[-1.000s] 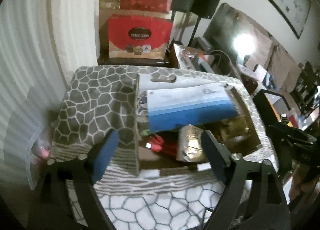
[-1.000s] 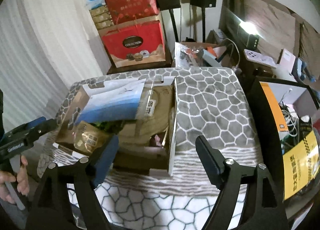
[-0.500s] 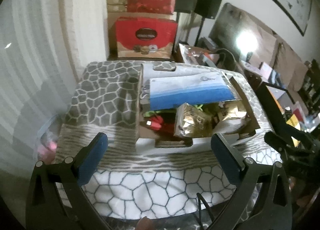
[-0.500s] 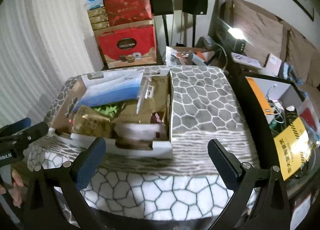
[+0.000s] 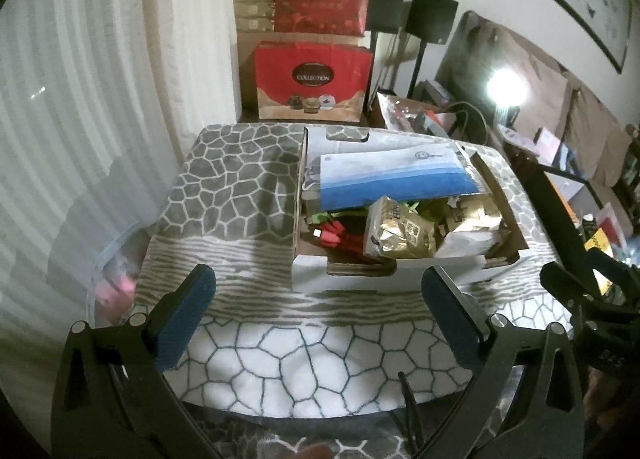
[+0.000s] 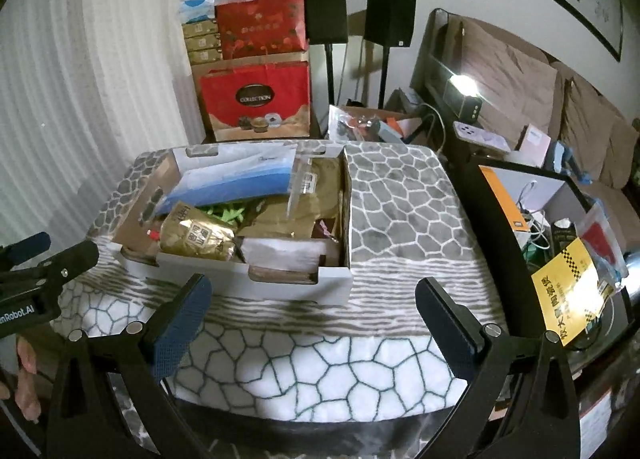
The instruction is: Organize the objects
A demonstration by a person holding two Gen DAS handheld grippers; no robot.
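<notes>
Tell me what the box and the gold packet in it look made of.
Box: seemingly corrugated cardboard, matte white outside and brown inside, with cut handle slots. Gold packet: likely metallised foil or plastic film, shiny and crinkled, catching highlights.

Cardboard box (image 5: 384, 279) sits on the table (image 5: 240, 195), right of centre in the left wrist view. In it: flat package (image 5: 396, 179) on top toward the far edge, foil packet (image 5: 400, 231) in front. Gift bag (image 5: 312, 79) behind the table's far edge.

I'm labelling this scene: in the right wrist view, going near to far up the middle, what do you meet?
Patterned blanket → white cardboard box → gold packet → blue-and-white bag → red gift bag → black speakers
</notes>
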